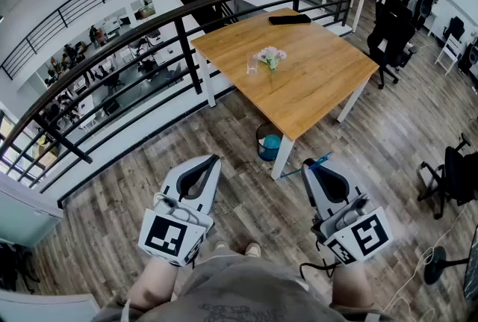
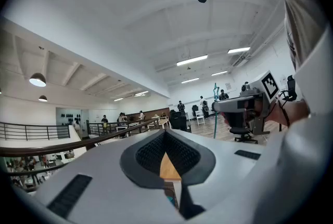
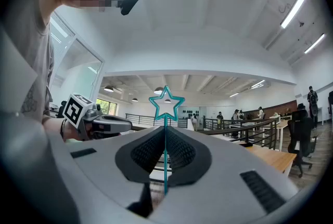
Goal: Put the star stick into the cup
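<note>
Between right tongs (image 3: 166, 128), star stick (image 3: 165, 158), pinched tight

- No words, brand names or numbers can be read anywhere in this room.
- The nearest thing to a sign is the black-and-white square marker (image 1: 166, 234) on the cube of the left gripper (image 1: 213, 159), which is a block pattern without letters.
- A like marker (image 1: 367, 233) sits on the right gripper (image 1: 308, 162).
- The faint print on the person's shirt (image 1: 239, 305) is too blurred to read.
</note>
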Tool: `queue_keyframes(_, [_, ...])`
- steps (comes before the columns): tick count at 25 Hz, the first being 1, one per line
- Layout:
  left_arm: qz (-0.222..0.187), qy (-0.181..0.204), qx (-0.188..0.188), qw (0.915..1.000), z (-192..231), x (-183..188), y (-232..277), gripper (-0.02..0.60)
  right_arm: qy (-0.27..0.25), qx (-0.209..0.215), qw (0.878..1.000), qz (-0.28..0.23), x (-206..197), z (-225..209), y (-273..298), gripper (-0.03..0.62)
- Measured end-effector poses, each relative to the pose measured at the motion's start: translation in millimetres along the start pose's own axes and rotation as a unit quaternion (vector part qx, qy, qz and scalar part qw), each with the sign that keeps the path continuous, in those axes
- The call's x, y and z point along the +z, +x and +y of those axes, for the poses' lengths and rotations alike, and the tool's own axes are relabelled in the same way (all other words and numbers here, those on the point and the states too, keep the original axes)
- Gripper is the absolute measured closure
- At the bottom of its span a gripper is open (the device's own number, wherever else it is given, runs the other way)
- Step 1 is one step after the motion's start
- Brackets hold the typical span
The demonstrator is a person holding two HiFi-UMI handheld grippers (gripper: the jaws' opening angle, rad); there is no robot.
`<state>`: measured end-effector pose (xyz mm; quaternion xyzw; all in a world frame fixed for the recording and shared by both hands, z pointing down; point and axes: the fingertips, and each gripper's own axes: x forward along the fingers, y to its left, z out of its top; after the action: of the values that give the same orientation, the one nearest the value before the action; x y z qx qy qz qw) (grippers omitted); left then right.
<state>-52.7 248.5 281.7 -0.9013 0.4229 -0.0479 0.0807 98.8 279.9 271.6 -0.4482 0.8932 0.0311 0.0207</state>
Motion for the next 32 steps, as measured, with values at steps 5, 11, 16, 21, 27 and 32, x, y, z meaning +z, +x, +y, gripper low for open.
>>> queue_keyframes(5, [0.007, 0.001, -0.005, 1.0000, -3, -3, 1, 0.566, 0.007, -0.002, 1.000, -0.008, 3, -1, 2, 0.560])
queue_keyframes(11, [0.019, 0.000, -0.011, 0.9998, 0, -9, -1, 0.566, 0.006, 0.006, 1.000, -0.004, 3, 6, 10, 0.560])
queue_keyframes(16, [0.020, -0.002, -0.007, 0.9998, 0, -11, 0, 0.566, 0.010, 0.008, 1.000, -0.007, 4, 5, 7, 0.560])
queue_keyframes(21, [0.023, -0.003, -0.005, 0.9997, -3, -17, 2, 0.566, 0.011, 0.005, 1.000, -0.008, 1, 0, 2, 0.560])
queue_keyframes(27, [0.035, -0.003, -0.002, 0.9994, -4, -22, 8, 0.566, 0.012, 0.005, 1.000, -0.006, -3, -7, 1, 0.560])
queue_keyframes(32, [0.027, -0.003, -0.003, 0.9996, 7, -30, 24, 0.566, 0.009, 0.012, 1.000, -0.003, -14, -14, 19, 0.560])
